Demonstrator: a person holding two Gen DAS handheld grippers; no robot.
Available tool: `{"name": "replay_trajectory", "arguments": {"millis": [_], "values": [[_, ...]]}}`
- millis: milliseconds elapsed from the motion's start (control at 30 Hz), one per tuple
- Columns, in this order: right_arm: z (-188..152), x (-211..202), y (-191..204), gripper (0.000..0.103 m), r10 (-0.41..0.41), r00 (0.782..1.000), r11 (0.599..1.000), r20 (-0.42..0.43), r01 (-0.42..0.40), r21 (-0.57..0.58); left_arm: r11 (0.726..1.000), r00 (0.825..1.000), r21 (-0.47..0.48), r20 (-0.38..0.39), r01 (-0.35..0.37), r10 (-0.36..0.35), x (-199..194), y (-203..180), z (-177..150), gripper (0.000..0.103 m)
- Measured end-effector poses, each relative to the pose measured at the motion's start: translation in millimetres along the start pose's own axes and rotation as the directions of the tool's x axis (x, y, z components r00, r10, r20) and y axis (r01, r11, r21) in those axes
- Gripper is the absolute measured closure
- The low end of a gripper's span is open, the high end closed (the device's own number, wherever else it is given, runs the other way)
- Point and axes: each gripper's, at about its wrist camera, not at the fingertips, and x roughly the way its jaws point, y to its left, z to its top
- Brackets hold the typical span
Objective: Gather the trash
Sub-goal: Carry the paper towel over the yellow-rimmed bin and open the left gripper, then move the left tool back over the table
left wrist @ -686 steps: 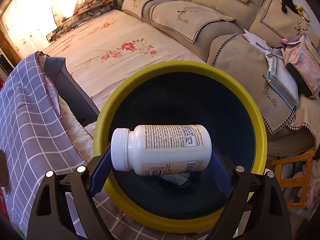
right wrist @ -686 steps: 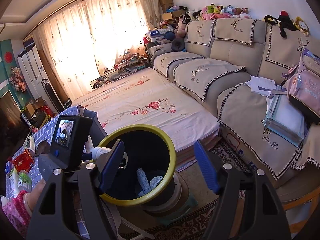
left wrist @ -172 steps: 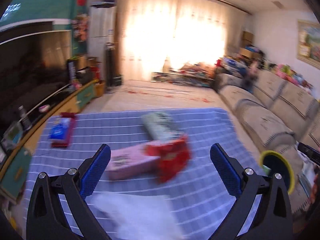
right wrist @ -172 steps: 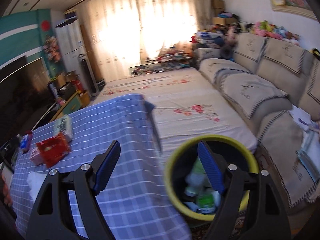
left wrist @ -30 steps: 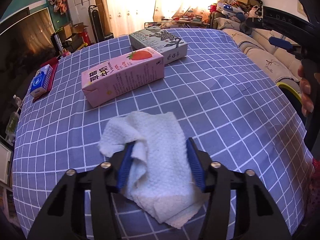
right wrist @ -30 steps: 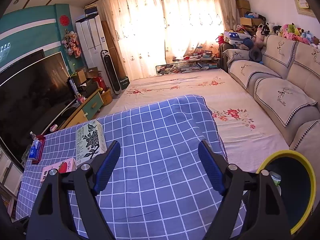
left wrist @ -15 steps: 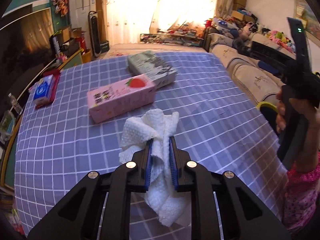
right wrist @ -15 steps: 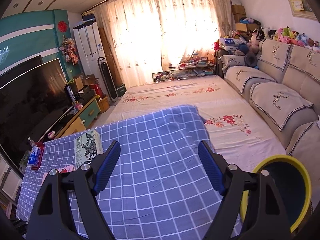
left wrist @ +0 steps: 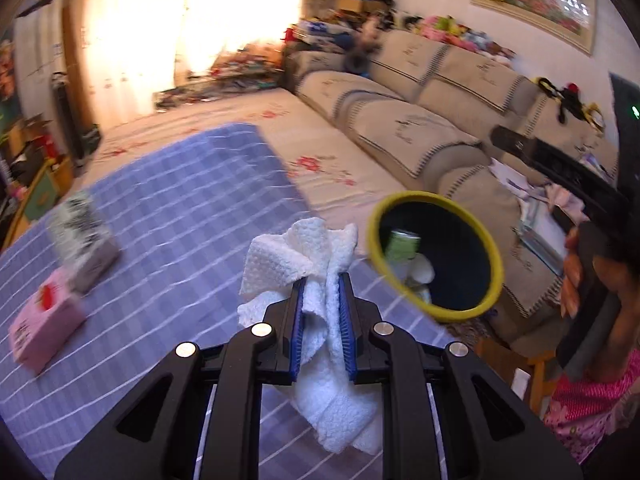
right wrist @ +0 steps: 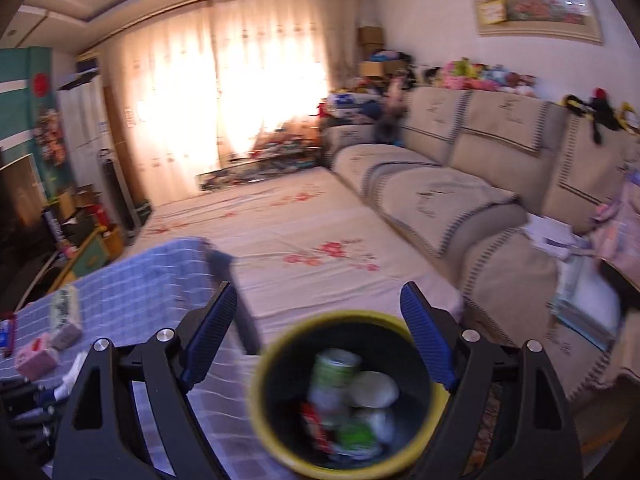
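Observation:
My left gripper is shut on a crumpled white paper towel, lifted off the blue checked tablecloth. The yellow-rimmed dark trash bin stands to the right of it, past the table's edge, with bottles and wrappers inside. In the right wrist view the same trash bin lies low between the fingers of my right gripper, whose jaws are wide and opening, with nothing held. A hand grips the right tool at the far right of the left wrist view.
A pink carton and a grey-green box lie on the table's left part. A beige sofa with papers and bags runs along the right wall. A flowered bedspread lies beyond the table. A wooden stool stands by the bin.
My left gripper shut on the paper towel, lifted it off the table and swung right towards the bin. The right gripper also swung right, so the bin now lies between its fingers.

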Motion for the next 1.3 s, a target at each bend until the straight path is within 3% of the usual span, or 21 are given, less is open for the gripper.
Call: {"name": "replay_trajectory", "arguments": {"millis": [133,367,433,500,567,667,733,867,1033,1200,1300], "values": [[-12,-8,-54,0.023,-0.075,0.997,0.996,-0.029,0.077,0.051,0.992,0.99,0.037,-0.075,0.119,-0.116,50,-49,25,0.086],[-22,-19,-101,0.023,-0.149,0.988,0.985,-0.038,0.152,0.087,0.979,0.977,0.098,-0.137,0.18,-0.166,114,-122,49,0.079],[-23,-22,-108,0.023,-0.157,0.987,0.983,-0.042,0.16,0.085,0.978,0.975,0.098,-0.146,0.183,-0.168,130,-137,52,0.068],[-22,-21,-111,0.023,-0.166,0.985,0.982,-0.051,0.17,0.08,0.98,0.977,0.102,-0.144,0.171,-0.155,143,-147,55,0.026],[-20,-19,-114,0.023,-0.171,0.984,0.981,-0.054,0.175,0.078,0.983,0.983,0.107,-0.126,0.15,-0.136,155,-156,57,0.018],[-21,-16,-112,0.023,-0.158,0.985,0.983,-0.064,0.163,0.079,0.988,0.983,0.081,-0.137,0.131,-0.119,163,-156,61,0.017],[-22,-12,-110,0.023,-0.147,0.986,0.986,-0.076,0.152,0.071,0.988,0.983,0.053,-0.121,0.144,-0.137,155,-147,64,0.016],[-25,-6,-95,0.023,-0.099,0.991,0.993,-0.086,0.105,0.059,0.993,0.993,0.018,0.009,0.121,-0.121,106,-110,61,0.011],[-30,5,-62,0.023,-0.028,0.993,0.999,-0.113,0.031,0.02,0.998,0.987,-0.055,0.161,0.028,-0.019,29,-42,35,0.008],[-29,8,-11,0.023,0.064,0.99,0.997,-0.128,-0.069,-0.035,0.979,0.957,-0.178,0.252,-0.103,0.147,-40,42,-7,0.005],[-26,5,29,0.023,0.121,0.984,0.988,-0.128,-0.132,-0.084,0.942,0.921,-0.259,0.269,-0.212,0.281,-77,97,-38,0.005]]}}
